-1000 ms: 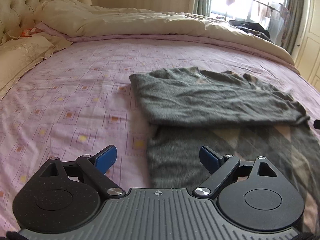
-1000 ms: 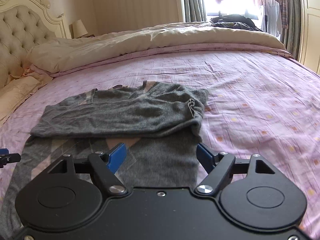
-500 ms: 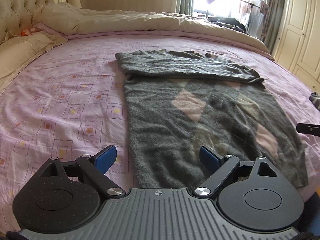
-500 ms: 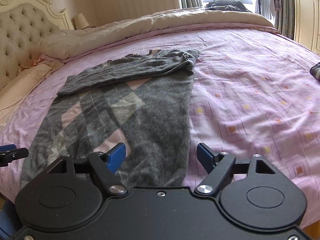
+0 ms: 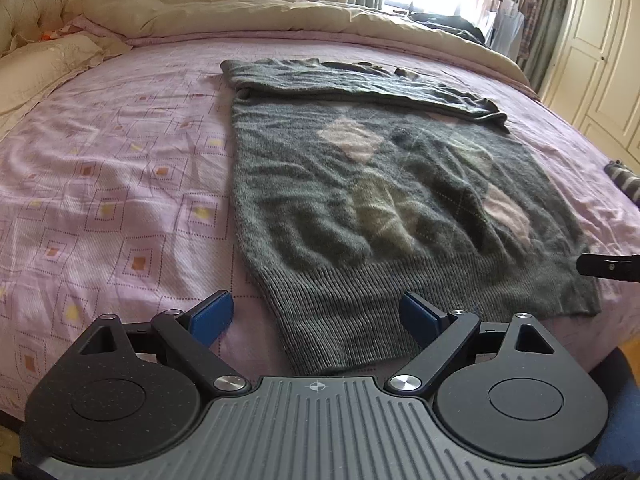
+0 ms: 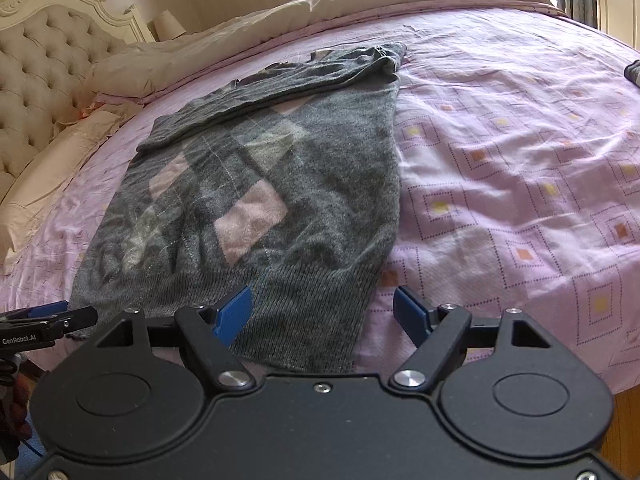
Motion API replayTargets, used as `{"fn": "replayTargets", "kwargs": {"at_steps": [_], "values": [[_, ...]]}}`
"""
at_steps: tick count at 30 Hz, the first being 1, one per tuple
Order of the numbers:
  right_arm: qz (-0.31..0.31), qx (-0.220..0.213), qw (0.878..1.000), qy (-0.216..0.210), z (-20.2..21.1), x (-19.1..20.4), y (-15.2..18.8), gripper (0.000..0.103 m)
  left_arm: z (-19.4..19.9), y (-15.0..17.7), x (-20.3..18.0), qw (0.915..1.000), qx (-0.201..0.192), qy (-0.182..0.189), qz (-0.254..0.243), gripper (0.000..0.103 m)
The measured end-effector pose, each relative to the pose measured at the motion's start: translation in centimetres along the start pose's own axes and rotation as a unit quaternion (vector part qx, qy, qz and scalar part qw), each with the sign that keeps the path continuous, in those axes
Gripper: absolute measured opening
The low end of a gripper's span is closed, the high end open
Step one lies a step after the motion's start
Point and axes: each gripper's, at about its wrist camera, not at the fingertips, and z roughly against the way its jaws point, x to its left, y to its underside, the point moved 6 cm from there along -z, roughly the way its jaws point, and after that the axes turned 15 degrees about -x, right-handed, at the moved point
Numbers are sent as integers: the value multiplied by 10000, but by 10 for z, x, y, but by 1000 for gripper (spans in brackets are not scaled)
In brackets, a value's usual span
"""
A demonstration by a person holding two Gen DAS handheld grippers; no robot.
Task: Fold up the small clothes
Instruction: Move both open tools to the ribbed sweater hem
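Note:
A grey argyle sweater (image 5: pixel 384 208) with pink and pale diamonds lies flat on the pink bed, its sleeves folded across the top. It also shows in the right wrist view (image 6: pixel 256 200). My left gripper (image 5: pixel 316 316) is open and empty, just above the sweater's ribbed hem at its left corner. My right gripper (image 6: pixel 324 312) is open and empty over the hem's right corner. The right gripper's finger shows at the right edge of the left wrist view (image 5: pixel 608 266). The left gripper's fingers show at the left edge of the right wrist view (image 6: pixel 44 320).
The pink patterned bedsheet (image 5: pixel 120 184) spreads to both sides. A cream duvet (image 5: pixel 248 12) and pillows (image 5: pixel 36 68) lie at the far side by the tufted headboard (image 6: pixel 44 76). A dark striped garment (image 5: pixel 624 180) lies at the right. Wardrobe doors (image 5: pixel 600 48) stand to the right.
Both grippers have drawn back from the folded sleeves to the sweater's hem at the near bed edge. Both stayed open and empty. The sweater has not moved.

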Motion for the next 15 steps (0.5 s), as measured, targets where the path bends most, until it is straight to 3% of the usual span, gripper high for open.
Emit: {"fn": "replayTargets", "kwargs": {"at_steps": [4, 9, 15], "values": [[-2, -28, 10000, -54, 1, 2, 5, 85, 0, 6, -1, 10000, -26, -24, -73, 90], [16, -76, 9997, -211, -2, 9, 10, 101, -1, 9, -1, 9999, -138, 43, -19, 93], [444, -64, 9990, -78, -6, 19, 15, 103, 2, 6, -2, 9991, -124, 338, 229, 91]]}}
